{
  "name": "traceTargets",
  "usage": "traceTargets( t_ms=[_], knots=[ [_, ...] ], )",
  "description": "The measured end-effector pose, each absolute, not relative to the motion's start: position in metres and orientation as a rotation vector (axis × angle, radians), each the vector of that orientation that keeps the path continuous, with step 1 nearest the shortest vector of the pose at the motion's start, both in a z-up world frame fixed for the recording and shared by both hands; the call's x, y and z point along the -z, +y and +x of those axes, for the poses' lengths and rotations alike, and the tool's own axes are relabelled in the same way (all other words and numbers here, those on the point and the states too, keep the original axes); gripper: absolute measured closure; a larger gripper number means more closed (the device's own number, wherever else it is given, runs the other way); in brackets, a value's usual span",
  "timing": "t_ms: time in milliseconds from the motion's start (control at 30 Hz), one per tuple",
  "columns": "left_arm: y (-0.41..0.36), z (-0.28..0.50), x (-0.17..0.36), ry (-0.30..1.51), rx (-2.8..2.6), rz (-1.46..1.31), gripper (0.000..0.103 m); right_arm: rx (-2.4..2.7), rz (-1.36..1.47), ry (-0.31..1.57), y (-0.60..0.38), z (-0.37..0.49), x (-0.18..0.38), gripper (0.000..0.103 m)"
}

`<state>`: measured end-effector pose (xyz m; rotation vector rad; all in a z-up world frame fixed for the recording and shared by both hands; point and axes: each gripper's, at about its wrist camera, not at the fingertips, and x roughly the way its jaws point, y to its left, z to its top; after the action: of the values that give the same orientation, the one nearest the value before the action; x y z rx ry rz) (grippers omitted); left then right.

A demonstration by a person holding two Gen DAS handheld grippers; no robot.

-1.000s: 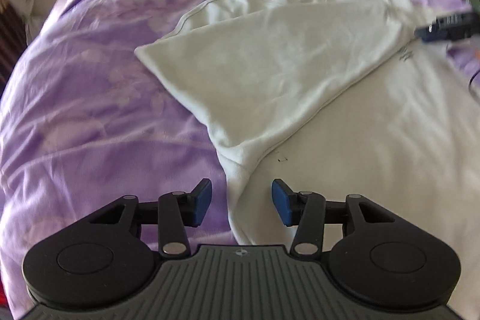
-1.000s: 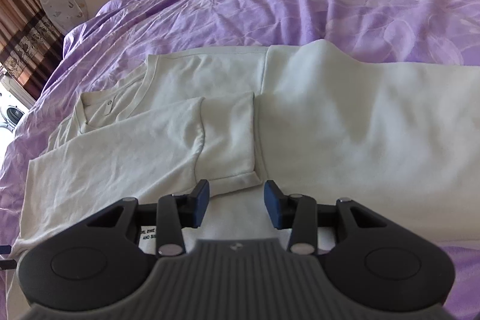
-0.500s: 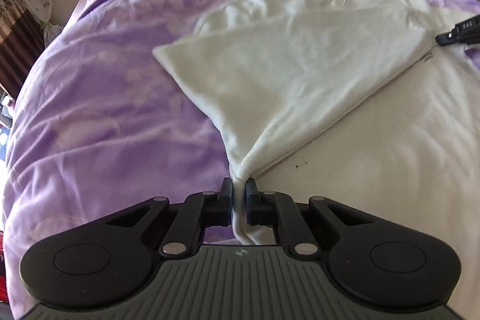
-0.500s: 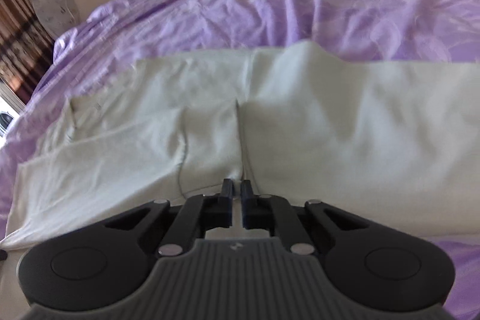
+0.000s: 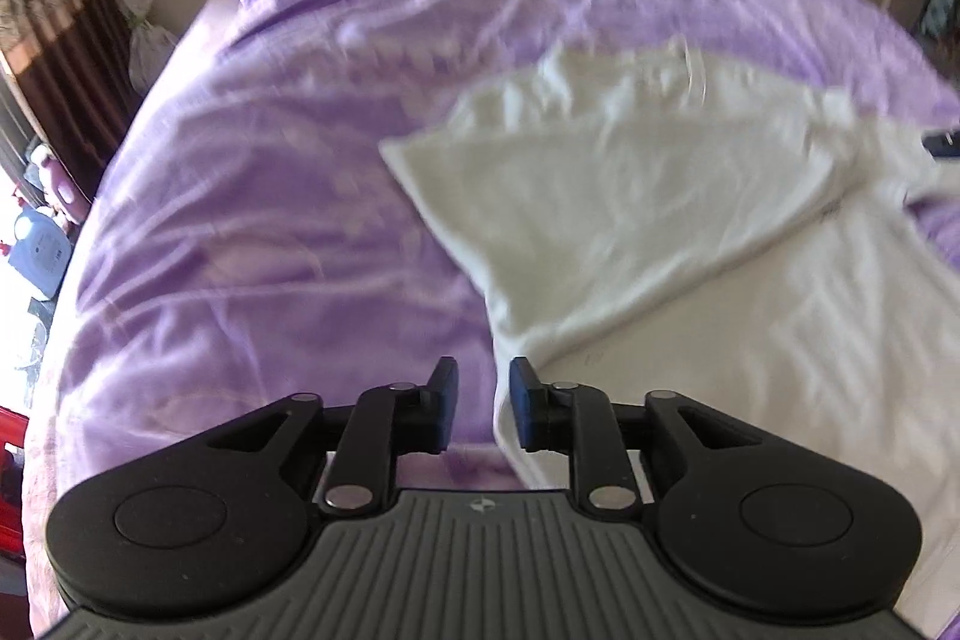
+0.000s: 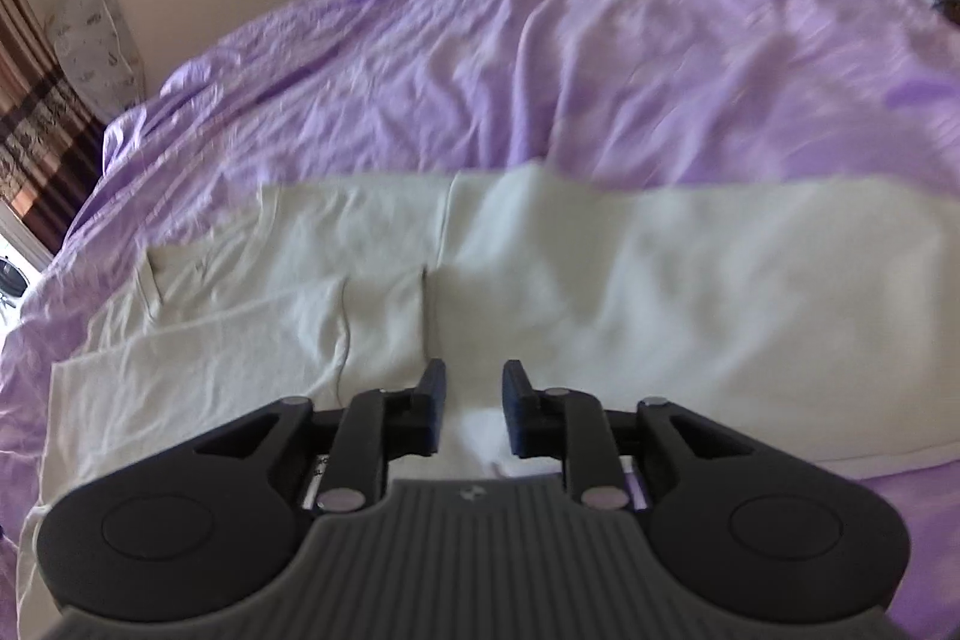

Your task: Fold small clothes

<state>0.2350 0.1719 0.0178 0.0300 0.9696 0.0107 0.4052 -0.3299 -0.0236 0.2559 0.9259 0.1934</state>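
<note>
Cream cotton shirt (image 5: pixel 690 232) is lying half-folded on the purple bed (image 5: pixel 270 220), sleeves tucked in. Both the left gripper (image 5: pixel 483 409) and right gripper (image 6: pixel 468 409) are opening, fingers released, gripping nothing. Judging next: pinching both layers evenly at the hem, lifting together.

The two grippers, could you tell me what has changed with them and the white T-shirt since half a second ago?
Both the left gripper and right gripper were clamped on the white T-shirt; their jaws are now opening, fabric released, and both have pulled up and away. The shirt stays half folded on the purple bedsheet.
</note>
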Motion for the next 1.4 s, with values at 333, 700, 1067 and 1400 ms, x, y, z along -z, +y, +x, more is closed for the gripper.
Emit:
traceTargets(
  t_ms=[333,700,1067,1400],
  knots=[
    [0.138,0.244,-0.066,0.771,-0.039,-0.088,0.052,-0.093,0.241,0.815,-0.415,0.349,-0.073,0.062],
    [0.118,0.287,-0.03,0.819,-0.063,-0.183,0.052,0.206,0.444,0.783,-0.56,0.309,-0.046,0.062],
    [0.132,0.314,0.008,0.889,-0.115,-0.241,0.052,0.43,0.813,0.752,-0.679,0.297,0.043,0.063],
    [0.125,0.318,0.016,0.88,-0.095,-0.22,0.052,0.513,0.947,0.733,-0.7,0.3,0.086,0.071]
  ],
)
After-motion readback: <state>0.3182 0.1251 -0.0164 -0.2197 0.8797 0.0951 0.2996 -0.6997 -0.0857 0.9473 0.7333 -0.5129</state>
